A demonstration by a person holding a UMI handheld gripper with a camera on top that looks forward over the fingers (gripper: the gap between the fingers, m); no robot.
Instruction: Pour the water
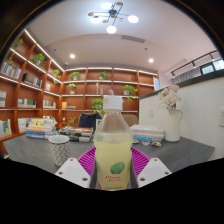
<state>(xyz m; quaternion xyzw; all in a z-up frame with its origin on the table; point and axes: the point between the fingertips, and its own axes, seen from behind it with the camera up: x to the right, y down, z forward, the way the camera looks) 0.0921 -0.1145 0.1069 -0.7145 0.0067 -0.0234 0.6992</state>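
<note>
and there it was, the clear plastic bottle with the pale yellow-green drink and the white cap point(113, 140), standing upright right between the two fingers of the gripper point(112, 172). the white fingers point(73, 172) sat low at either side of it, and the magenta pads point(86, 160) on their inner faces ran up against the bottle's lower body on both sides. no gap showed between pads and bottle, so the tongs looked clamped on it, both sides pressing. the bottle's label, pinkish with a green leaf mark, faced the camera just above the fingertips.

the bottle's base was hidden behind the fingers, so whether it rested on the grey table point(190, 155) or hung just off it could not be told.

beyond the fingers, to the left of the bottle, a small white patterned cup point(59, 150) stood on the table, apart from the bottle. further back on that side lay a stack of books point(41, 127). off to the right a white vase with pale flowers point(172, 115) stood upright near the table's far edge, and a flat pile of books point(147, 134) lay between it and the bottle, behind it.

behind all that, wooden wall shelves point(40, 85) with books and green potted plants point(100, 103) wrapped the room, and a branching ceiling lamp point(108, 14) glowed overhead.
</note>
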